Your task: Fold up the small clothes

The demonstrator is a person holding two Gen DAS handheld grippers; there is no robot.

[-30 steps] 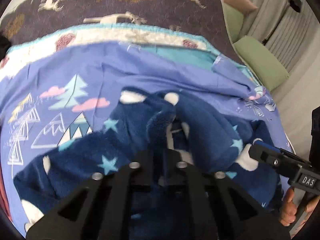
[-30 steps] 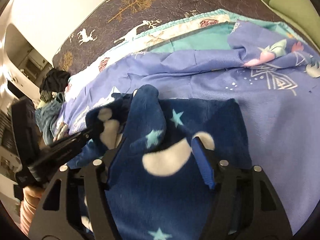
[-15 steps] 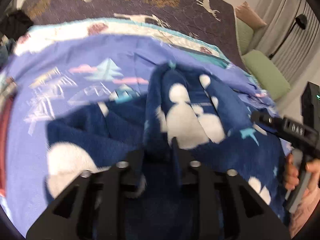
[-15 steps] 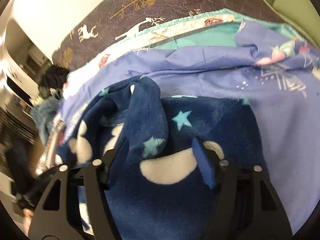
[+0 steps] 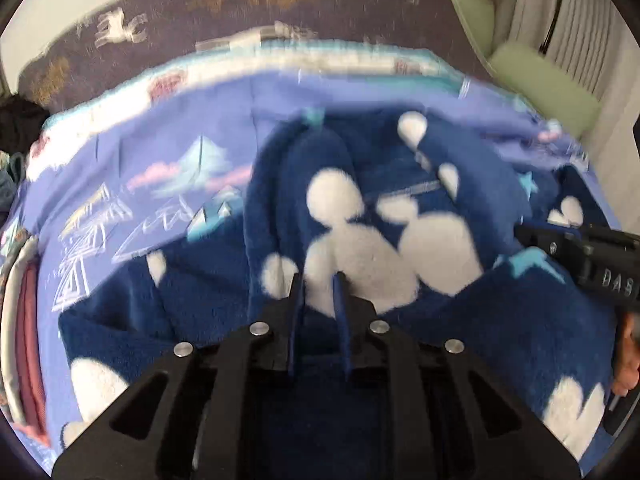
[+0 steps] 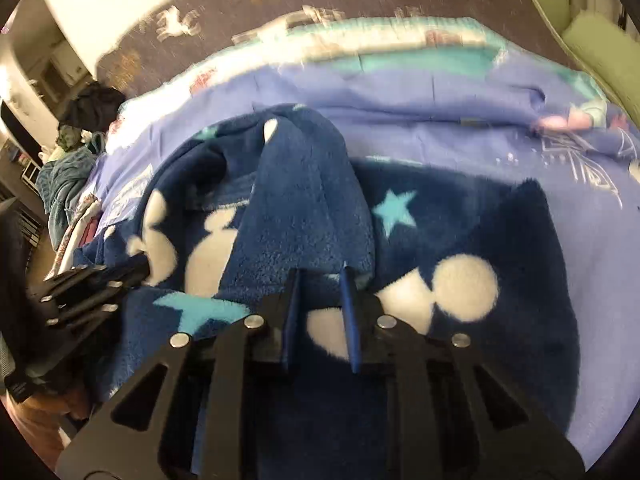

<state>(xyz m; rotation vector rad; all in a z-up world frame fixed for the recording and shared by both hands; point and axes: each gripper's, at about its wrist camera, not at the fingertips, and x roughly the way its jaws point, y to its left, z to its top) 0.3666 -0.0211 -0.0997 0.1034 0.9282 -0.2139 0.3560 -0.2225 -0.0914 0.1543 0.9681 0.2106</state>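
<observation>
- Navy fleece garment (image 5: pixel 360 240): spread on the bed's blue printed sheet (image 5: pixel 132 152), near its front edge.
- Left hand-held gripper (image 5: pixel 320 280): jaws closing on a raised fleece ridge.
- Right hand-held gripper (image 6: pixel 320 276): closing likewise, apparently so the fold can be carried evenly.

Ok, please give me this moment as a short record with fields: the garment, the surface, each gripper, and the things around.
garment: dark blue fleece piece with white shapes and light blue stars, bunched in folds
surface: lilac printed blanket over a dark bed cover with deer
left gripper: fingers closing on a raised fold of the fleece
right gripper: fingers closing on another raised fold
left side: pile of other clothes at the bed edge
right side: green cushions
sharpness: both views blurred
</observation>
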